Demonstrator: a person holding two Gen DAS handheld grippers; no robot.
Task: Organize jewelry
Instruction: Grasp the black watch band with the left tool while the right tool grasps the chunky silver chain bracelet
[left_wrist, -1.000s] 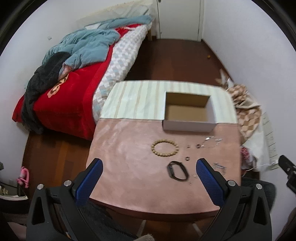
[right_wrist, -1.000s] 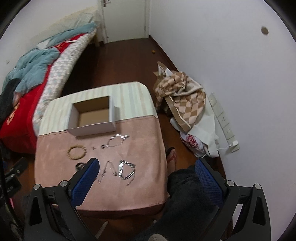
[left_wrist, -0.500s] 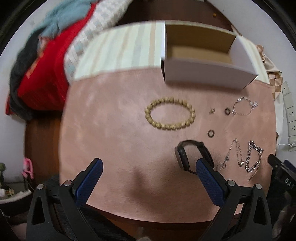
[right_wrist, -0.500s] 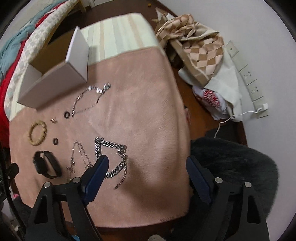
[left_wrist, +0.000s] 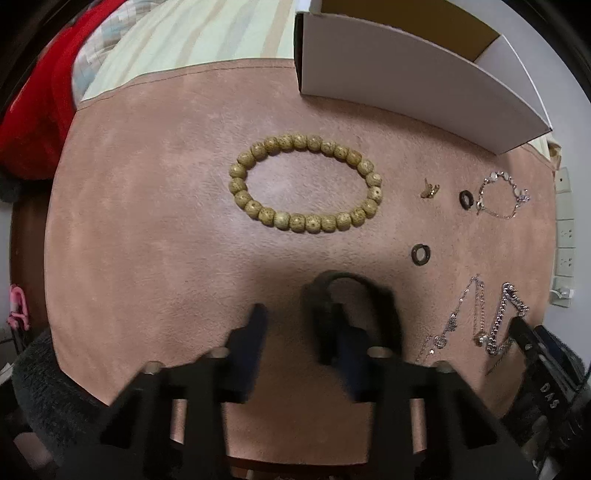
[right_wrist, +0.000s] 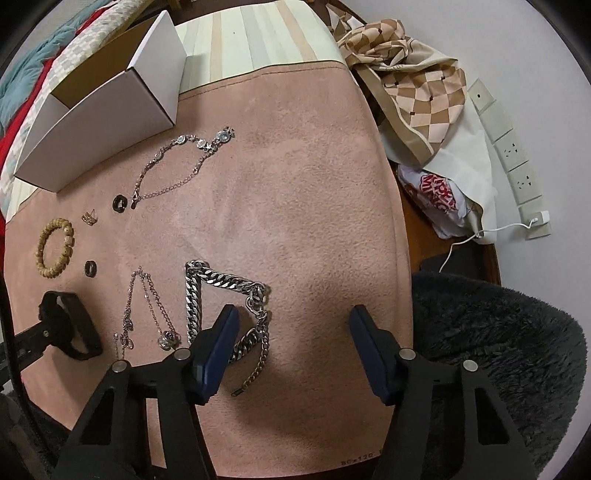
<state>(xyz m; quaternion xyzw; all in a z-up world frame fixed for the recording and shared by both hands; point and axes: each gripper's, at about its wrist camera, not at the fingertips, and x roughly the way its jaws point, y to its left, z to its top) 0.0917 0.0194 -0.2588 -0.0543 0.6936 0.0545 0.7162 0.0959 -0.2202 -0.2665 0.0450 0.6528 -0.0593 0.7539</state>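
Matt pink suede-like cloth over the table, nap faintly mottled. Striped woven cloth along the far edge. Smooth white card box, brown inside. Dull speckled wooden-looking beads. Glossy heavy metal curb chain; finer bright chains with glinting stones. Matt black band, rubbery. Dark rings, slight sheen.

We see both wrist views angled steeply down, close over the pink mat. Left view sits lower, facing the beaded bracelet; right view looks further right. Both share bracelet, white box, chains.
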